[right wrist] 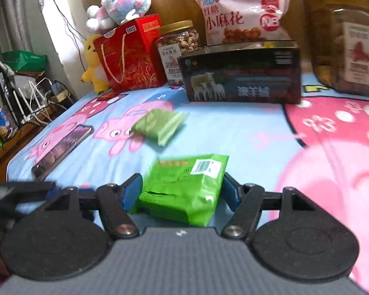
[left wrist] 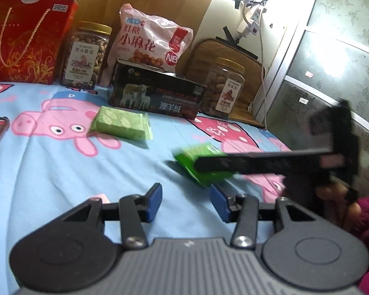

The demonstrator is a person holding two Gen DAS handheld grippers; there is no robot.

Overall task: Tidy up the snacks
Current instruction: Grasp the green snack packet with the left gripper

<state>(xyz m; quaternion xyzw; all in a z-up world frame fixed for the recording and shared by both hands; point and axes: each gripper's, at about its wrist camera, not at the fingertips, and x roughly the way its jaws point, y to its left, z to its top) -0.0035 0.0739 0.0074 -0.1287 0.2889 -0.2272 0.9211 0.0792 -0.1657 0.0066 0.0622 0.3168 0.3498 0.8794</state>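
Observation:
A bright green snack packet (right wrist: 184,184) sits between the blue pads of my right gripper (right wrist: 182,186), which is shut on its two sides. In the left wrist view the same packet (left wrist: 196,169) shows blurred low over the cartoon bedsheet, with the right gripper (left wrist: 204,166) reaching in from the right. My left gripper (left wrist: 185,201) is open just in front of it, with nothing between its pads. A paler green packet (left wrist: 121,124) (right wrist: 160,126) lies flat on the sheet further back.
Along the back stand a black box (left wrist: 157,91), a pink snack bag (left wrist: 150,39), two nut jars (left wrist: 86,54) (left wrist: 223,88) and a red gift bag (left wrist: 29,39). A phone (right wrist: 64,147) lies at the left. The bed's left edge drops to a cluttered shelf (right wrist: 24,113).

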